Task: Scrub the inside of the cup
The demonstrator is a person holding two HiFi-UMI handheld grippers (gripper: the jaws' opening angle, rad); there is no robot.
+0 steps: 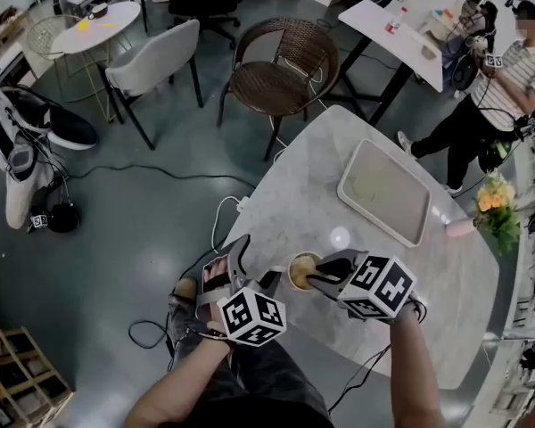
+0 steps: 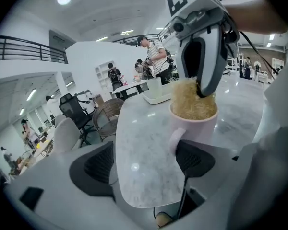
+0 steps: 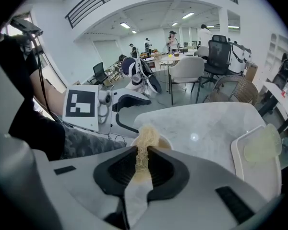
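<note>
A pale pink cup [image 1: 294,260] with a handle stands near the front edge of the marble table [image 1: 312,194]. My right gripper [image 1: 317,281] is shut on a tan fibrous scrubber [image 3: 144,139] that is pushed down into the cup [image 3: 167,141]. In the left gripper view the scrubber [image 2: 191,102] fills the cup [image 2: 197,128] up to the rim, with the right gripper [image 2: 202,61] coming down on it from above. My left gripper [image 2: 146,163] is open, its jaws wide apart; the cup's handle lies just by its right pad [image 2: 196,158]. Whether pad and handle touch is unclear.
A white tray [image 1: 408,224] lies further back on the table, with a pale yellow cloth in it. Yellow flowers [image 1: 492,201] and a pink object [image 1: 460,228] stand at the right edge. A wicker chair [image 1: 281,68] and a seated person [image 1: 504,83] are beyond the table.
</note>
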